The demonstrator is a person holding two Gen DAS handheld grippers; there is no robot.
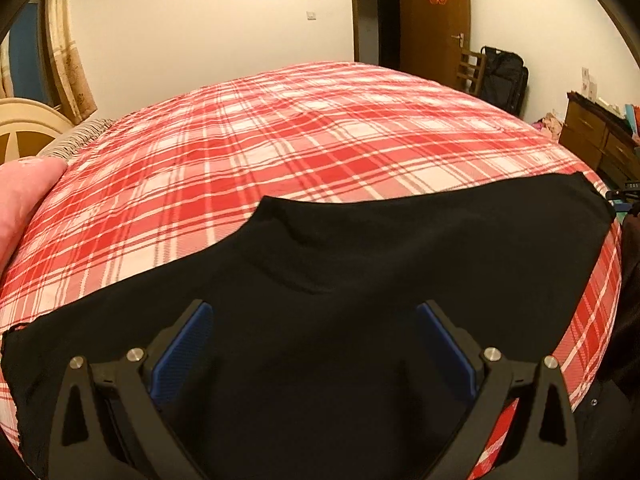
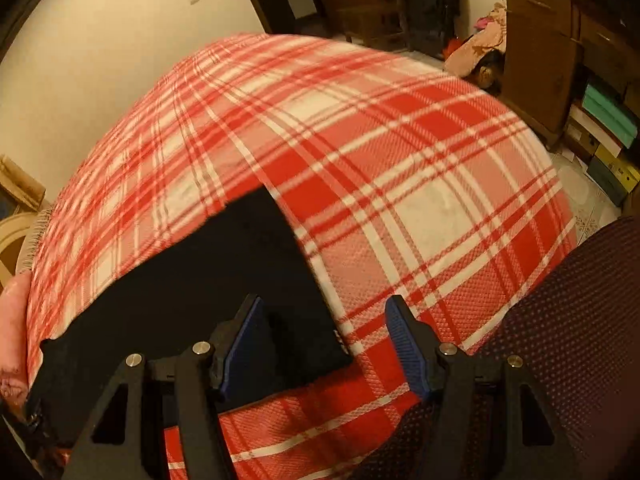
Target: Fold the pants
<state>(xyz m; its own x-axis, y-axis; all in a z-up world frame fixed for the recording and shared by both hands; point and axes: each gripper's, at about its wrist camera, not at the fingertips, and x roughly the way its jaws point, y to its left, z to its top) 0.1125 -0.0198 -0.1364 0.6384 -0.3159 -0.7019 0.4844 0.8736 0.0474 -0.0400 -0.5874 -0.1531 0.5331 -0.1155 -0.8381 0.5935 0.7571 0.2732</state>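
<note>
Black pants (image 1: 360, 256) lie flat across the near part of a bed with a red and white plaid cover (image 1: 280, 140). In the left wrist view my left gripper (image 1: 314, 312) hovers open over the middle of the dark cloth, its blue pads wide apart with nothing between them. In the right wrist view the same pants (image 2: 192, 280) reach to the lower left, ending in a straight edge. My right gripper (image 2: 324, 308) stands open above that right edge and near corner of the cloth, one finger over the pants and the other over the plaid cover (image 2: 400, 160).
A pink pillow (image 1: 24, 200) lies at the bed's left end by a cream headboard (image 1: 24, 128). A wooden dresser (image 1: 600, 136), a dark bag (image 1: 504, 76) and a brown door (image 1: 436, 20) stand beyond the bed. A dark dotted fabric (image 2: 560, 320) fills the lower right.
</note>
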